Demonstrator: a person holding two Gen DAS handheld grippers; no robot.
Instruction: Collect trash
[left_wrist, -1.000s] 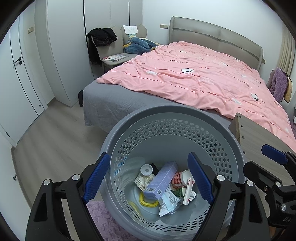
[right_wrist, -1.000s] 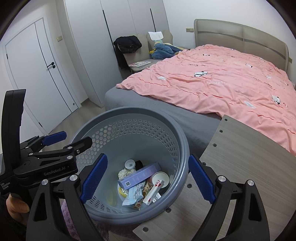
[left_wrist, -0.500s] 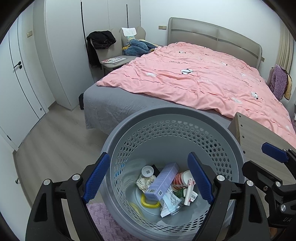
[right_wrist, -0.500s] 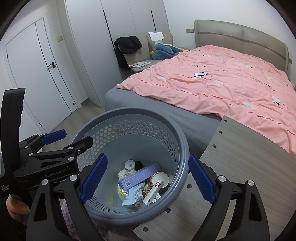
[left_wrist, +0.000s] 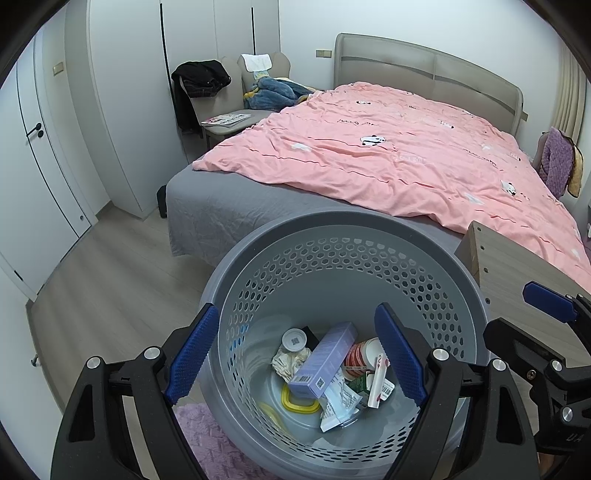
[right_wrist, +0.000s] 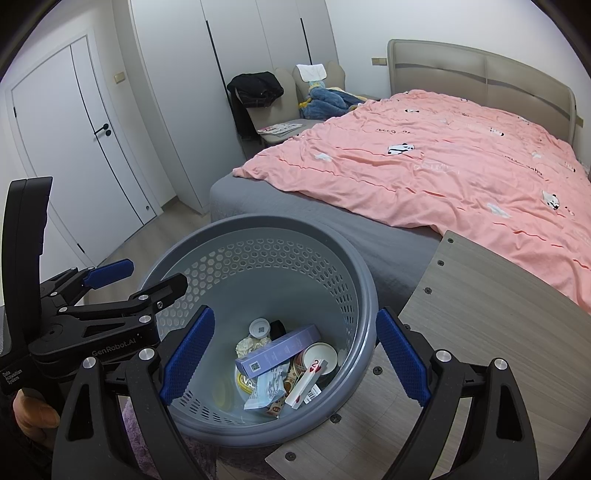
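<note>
Left wrist view: left gripper (left_wrist: 295, 354) spread wide, empty, above grey basket (left_wrist: 343, 236) holding trash (left_wrist: 325, 362) beside bed (left_wrist: 369, 162); right wrist view: right gripper (right_wrist: 295, 354) wide, empty, over the basket rim by wooden table (right_wrist: 480, 295)

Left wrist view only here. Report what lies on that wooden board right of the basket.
Observer: In the right wrist view, the wooden board shows only screw heads on its visible top.
Operator: Check who holds my left gripper.
Observer: A hand grips the handle of the left gripper, low at that view's left edge.
Operator: Give the basket's clearance from the board.
Observer: The rim of the basket overlaps the board's near corner; contact I cannot tell.
</note>
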